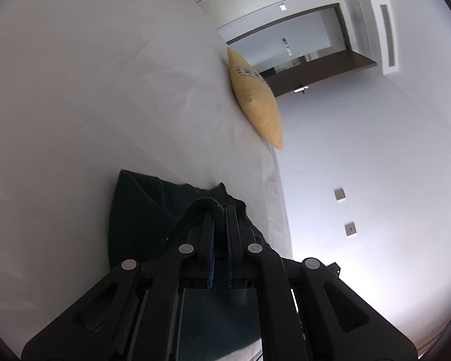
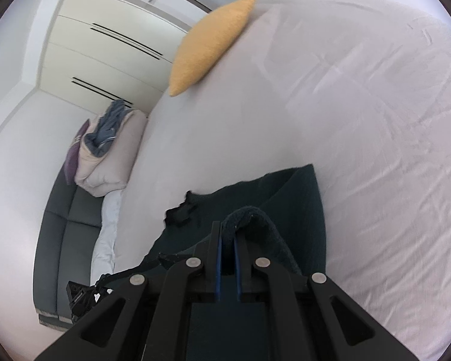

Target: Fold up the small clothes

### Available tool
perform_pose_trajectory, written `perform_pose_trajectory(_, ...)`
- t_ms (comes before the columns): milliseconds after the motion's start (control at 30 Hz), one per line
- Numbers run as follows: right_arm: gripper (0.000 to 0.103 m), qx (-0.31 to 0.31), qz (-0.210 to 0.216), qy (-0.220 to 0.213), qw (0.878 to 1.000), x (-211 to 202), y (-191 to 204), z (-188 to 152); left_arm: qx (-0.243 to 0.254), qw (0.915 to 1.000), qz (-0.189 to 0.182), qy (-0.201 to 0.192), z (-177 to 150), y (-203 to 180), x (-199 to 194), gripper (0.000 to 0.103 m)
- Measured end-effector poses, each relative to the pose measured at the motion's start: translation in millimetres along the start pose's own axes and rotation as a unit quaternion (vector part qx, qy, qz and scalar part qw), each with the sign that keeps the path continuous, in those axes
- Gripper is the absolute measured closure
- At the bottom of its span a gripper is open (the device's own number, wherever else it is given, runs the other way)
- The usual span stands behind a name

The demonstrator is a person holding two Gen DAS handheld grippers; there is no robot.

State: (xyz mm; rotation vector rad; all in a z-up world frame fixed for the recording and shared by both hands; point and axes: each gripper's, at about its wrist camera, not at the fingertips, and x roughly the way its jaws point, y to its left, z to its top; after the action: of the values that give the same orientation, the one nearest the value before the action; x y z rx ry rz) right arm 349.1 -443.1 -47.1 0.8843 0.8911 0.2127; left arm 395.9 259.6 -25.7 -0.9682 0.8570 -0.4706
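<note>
Garment [image 1: 135, 210], dark teal, knit-looking and soft, lying on the bed [image 1: 75, 90] near its edge, partly lifted. Pinched at a thick ribbed hem by both tongs: left tongs [image 1: 221, 210] clenched on a fold of the hem, right tongs [image 2: 228, 231] clenched on a rolled edge that arches over the tips. Spread roughly flat beyond the tongs, one corner squared, the far margin ragged and bunched. Folding judged barely begun or mid-first-fold: hem raised, no neat layered stack visible, so carrying the edge over and pressing flat probably left to do. Bed sheet white, smooth cotton with fine creases. Yellow cushion [image 1: 255, 99], plump and lens-shaped, at the bed's far edge, well apart from the garment. Grey sofa [image 2: 63, 240] beyond the bed, heaped with pale bedding [image 2: 105, 156].
</note>
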Motion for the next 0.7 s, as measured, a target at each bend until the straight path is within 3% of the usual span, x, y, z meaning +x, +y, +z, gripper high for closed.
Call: perform_pose_trajectory(700, 0.095, 0.058, -0.052, 0.013, 0.997, 60, -28, 37, -0.037, 0.9982, 0.048, -0.001, 45, 55, 93, 0.098)
